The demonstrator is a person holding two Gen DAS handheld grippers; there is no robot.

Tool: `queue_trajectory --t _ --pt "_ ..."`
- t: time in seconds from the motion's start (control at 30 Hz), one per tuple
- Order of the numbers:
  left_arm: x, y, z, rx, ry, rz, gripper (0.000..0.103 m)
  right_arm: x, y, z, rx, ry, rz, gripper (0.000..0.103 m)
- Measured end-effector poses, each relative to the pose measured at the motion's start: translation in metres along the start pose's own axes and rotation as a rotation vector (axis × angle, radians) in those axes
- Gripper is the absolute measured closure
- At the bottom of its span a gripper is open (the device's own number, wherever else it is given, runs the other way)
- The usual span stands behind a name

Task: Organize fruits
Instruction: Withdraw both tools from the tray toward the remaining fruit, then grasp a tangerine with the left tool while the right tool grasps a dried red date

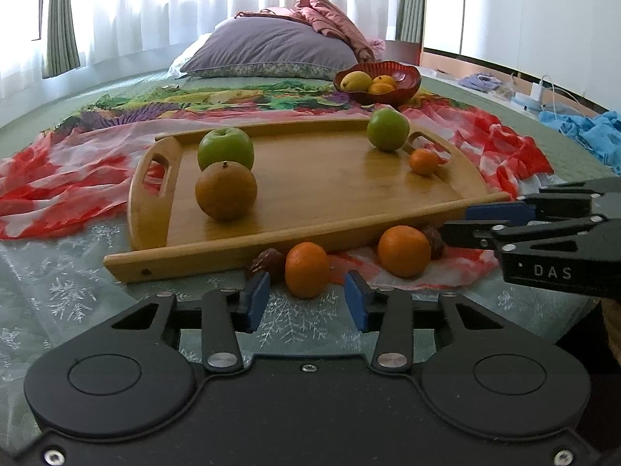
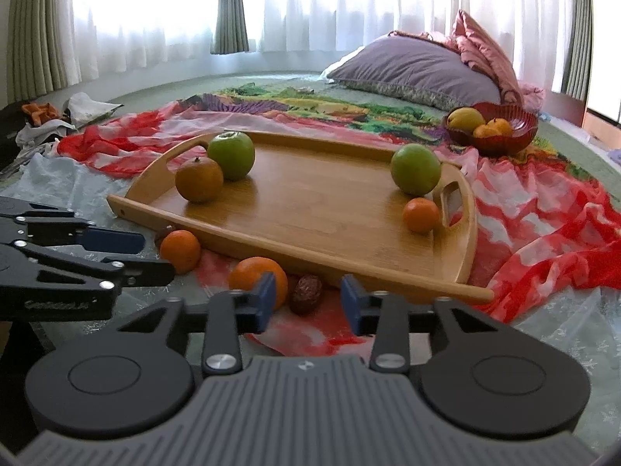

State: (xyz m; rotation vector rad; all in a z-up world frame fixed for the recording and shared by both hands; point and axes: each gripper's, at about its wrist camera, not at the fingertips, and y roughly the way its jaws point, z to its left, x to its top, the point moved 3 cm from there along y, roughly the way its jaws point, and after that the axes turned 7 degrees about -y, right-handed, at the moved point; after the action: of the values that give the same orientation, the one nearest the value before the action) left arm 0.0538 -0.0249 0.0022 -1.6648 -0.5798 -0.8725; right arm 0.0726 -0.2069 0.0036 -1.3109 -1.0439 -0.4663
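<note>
Your left gripper [image 1: 306,298] stands partly open, its blue pads either side of an orange [image 1: 306,270] without touching it; your right gripper [image 2: 307,297] is likewise ajar around a date [image 2: 306,294] (gripping nothing); both fruits lie on the bed just before the wooden tray [image 1: 330,209], which carries two green apples [image 1: 225,147] and more oranges.
</note>
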Motion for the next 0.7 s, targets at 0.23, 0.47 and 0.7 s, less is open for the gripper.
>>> queue_trajectory --t 0.23,0.47,0.7 --pt "0.002 0.015 0.000 0.003 -0.030 0.021 0.069 -0.003 0.003 -0.001 -0.009 -0.019 0.032 0.070" --pt "-0.002 0.020 0.001 0.004 -0.052 0.030 0.074 -0.004 0.014 0.003 0.007 -0.001 0.043 0.071" --pt "-0.002 0.014 -0.001 -0.046 -0.077 0.004 0.074 -0.005 0.016 0.003 0.026 0.020 0.045 0.071"
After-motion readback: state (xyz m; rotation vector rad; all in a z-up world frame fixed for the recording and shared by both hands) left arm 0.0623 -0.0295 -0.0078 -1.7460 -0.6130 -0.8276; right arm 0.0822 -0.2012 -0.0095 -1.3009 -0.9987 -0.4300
